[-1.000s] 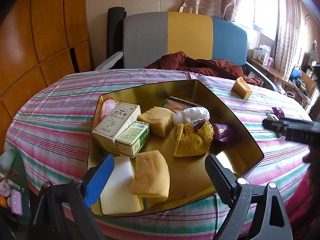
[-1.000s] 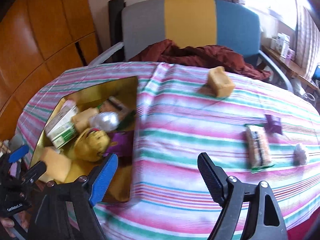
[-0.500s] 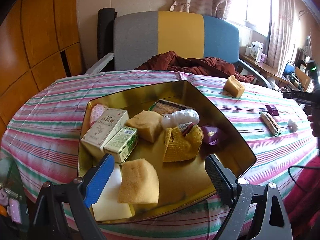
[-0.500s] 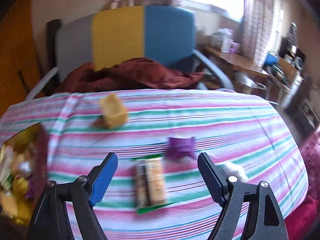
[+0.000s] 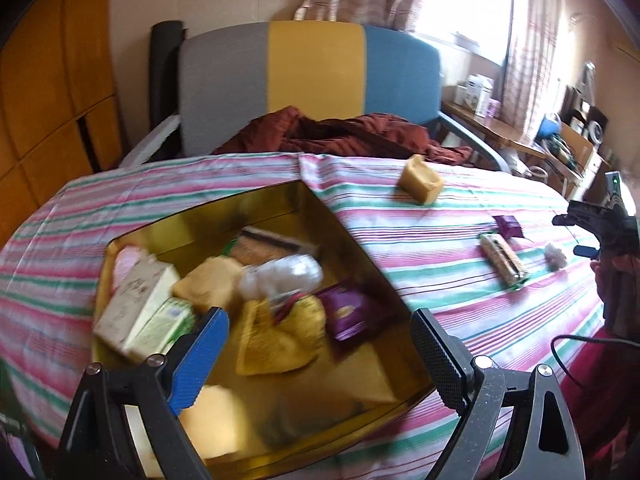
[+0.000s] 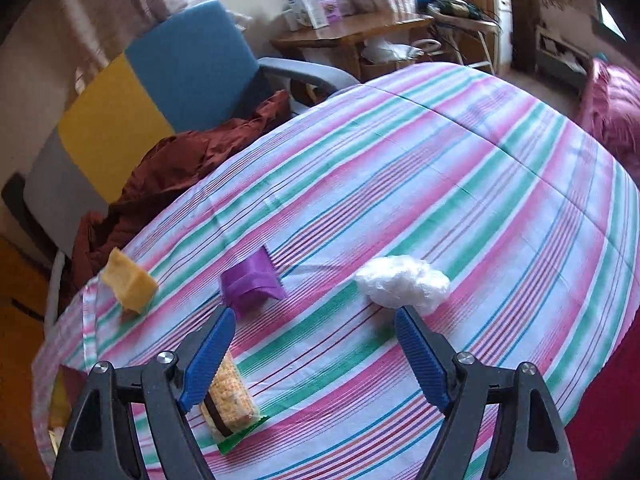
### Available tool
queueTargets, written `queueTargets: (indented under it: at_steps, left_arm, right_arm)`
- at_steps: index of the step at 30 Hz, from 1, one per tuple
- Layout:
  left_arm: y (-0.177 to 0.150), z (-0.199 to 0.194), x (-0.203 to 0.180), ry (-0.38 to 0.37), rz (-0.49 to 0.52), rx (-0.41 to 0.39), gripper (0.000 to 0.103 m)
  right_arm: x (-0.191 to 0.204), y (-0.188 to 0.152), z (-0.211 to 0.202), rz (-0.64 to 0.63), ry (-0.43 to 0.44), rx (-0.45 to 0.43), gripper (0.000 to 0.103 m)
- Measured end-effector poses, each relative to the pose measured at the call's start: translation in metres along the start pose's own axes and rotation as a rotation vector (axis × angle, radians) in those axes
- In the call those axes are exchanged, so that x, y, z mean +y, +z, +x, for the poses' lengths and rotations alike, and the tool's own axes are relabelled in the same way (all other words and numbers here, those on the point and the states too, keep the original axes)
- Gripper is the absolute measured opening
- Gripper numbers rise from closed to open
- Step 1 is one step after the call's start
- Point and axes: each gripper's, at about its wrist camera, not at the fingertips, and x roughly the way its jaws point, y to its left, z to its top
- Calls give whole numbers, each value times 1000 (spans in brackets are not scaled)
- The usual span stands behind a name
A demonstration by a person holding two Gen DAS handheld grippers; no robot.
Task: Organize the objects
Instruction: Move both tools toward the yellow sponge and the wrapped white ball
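A gold tin box on the striped table holds boxes, sponges, a purple packet and a plastic wad. My left gripper is open and empty above its near edge. My right gripper is open and empty over the cloth, also seen at the right of the left wrist view. Loose on the cloth lie a white plastic wad, a purple packet, a wrapped cracker bar partly behind my left finger, and a yellow sponge block. The wad lies just beyond my right fingertip.
An office chair with a dark red cloth stands behind the table. A cluttered wooden desk is at the back right. The table edge drops off to the right, with a pink cushion beyond.
My right gripper swung right and down toward the loose items; the white wad and purple packet are now close ahead. My left gripper turned right over the box.
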Motion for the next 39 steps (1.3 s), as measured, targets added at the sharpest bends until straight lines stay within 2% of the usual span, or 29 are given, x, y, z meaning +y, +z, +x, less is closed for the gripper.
queueTargets:
  at_steps: [7,15,22,29,32,36,39]
  left_arm:
    - [25,15,-35,-71,71,11,93]
    - [56,34,-59,-125,89,21,93]
    - [87,70,-73,-208,20,102,93]
    - [124,130,-80,-257,-140,229,93]
    - [140,153,-85,-260,-190,246,93]
    - [162,188,-97,-224,-209,241,93]
    - [175,220,-105,-207,-235,270,93]
  right_arm:
    - [-32,7,-5,161,42,-9,84]
    - [-31,7,1,176,80,19,84]
    - [-16,4,4,101,110,43,84]
    - [5,0,2,-8,125,46,84]
    - [6,0,1,-15,141,53,84]
    - [6,-1,4,-18,163,78,84]
    - [9,-2,4,-27,177,86,84]
